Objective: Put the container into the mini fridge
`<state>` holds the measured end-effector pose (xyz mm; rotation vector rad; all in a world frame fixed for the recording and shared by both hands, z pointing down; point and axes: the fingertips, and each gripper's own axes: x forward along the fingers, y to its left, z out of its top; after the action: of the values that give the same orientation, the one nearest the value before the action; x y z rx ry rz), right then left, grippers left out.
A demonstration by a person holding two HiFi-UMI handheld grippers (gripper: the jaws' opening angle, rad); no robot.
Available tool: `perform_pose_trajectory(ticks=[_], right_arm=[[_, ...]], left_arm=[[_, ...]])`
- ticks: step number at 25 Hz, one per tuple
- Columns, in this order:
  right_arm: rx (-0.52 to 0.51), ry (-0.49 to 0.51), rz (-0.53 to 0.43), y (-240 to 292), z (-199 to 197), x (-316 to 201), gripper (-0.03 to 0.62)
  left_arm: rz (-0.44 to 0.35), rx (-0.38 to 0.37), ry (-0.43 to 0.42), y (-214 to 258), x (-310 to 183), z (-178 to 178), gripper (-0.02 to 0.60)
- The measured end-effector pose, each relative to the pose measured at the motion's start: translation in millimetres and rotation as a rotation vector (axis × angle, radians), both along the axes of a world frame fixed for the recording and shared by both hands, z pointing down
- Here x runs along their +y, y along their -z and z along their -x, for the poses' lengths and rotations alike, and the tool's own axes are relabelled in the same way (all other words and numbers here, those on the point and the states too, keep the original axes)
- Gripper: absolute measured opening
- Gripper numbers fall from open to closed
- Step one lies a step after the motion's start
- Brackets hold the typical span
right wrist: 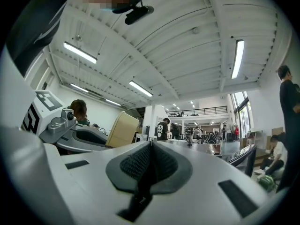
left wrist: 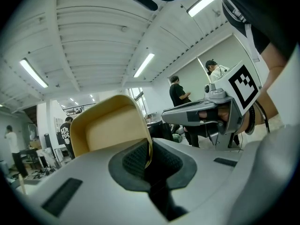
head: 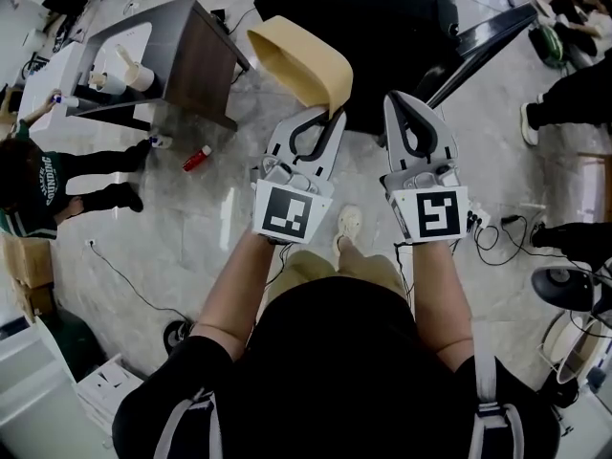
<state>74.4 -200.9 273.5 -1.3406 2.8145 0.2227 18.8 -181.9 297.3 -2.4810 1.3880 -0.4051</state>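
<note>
A tan, open-topped plastic container [head: 301, 60] hangs in the air in front of me, its rim pinched between the jaws of my left gripper [head: 330, 115]. In the left gripper view the container [left wrist: 110, 128] fills the middle, its thin wall clamped at the left gripper's [left wrist: 149, 156] pads. My right gripper [head: 397, 103] is held beside it on the right, jaws pressed together with nothing between them; the right gripper [right wrist: 150, 146] points at the open hall, with the container [right wrist: 123, 130] to its left. No mini fridge is recognisable.
A large black unit [head: 354, 36] stands just ahead of the grippers. A grey table [head: 167, 55] is at the upper left, a red bottle [head: 197, 158] lies on the floor, a person in green [head: 43, 180] crouches at the left. Cables [head: 502, 228] trail at the right.
</note>
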Motion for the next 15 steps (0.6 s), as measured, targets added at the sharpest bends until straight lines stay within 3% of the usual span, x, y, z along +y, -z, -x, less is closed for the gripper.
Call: perform_pose_trajectory(ticks=[15], right_arm=[[-0.061,-0.003,0.037,-19.2,-25.2,-24.0,0.037]], left_arm=[[0.101,-0.034,0.002,-36.8,-20.5,-29.0,0.032]])
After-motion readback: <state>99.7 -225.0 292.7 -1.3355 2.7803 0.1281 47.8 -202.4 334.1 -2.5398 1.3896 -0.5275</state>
